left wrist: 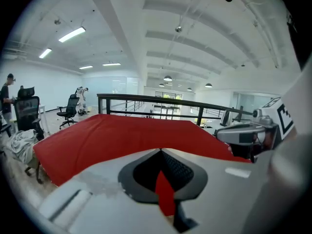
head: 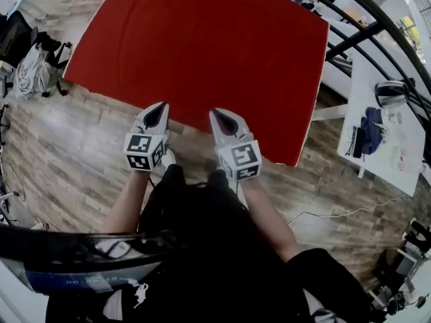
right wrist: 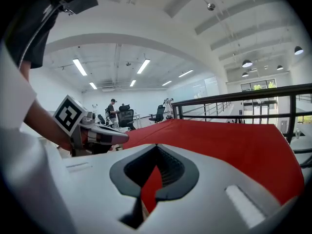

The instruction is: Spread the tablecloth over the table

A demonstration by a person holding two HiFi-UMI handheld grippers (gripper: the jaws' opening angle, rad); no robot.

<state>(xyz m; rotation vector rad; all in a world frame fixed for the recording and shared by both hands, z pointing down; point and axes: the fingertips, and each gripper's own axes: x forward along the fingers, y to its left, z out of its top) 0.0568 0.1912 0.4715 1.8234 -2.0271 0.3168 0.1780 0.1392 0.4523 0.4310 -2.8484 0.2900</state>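
Head view, looking steeply down: a red tablecloth point(head: 202, 52) fills the upper middle of the frame, stretched out flat, with wooden floor point(head: 60, 160) around it. Its near edge runs across the centre. Two grippers meet it there, side by side and near each other. The left gripper point(head: 160, 113) sits left of centre and the right gripper point(head: 221, 120) right of centre, each with a marker cube facing up. A white desk point(head: 384, 140) stands at the right edge.

Left gripper view: the jaws are pressed together, pinching a thin red fold of the tablecloth point(left wrist: 126, 135). The cloth spreads away towards a dark railing point(left wrist: 146, 101), with an office chair point(left wrist: 68, 112) at the left.

Right gripper view: its jaws are likewise closed tight on a sliver of the red cloth point(right wrist: 219, 145), which reaches to the right of the frame.
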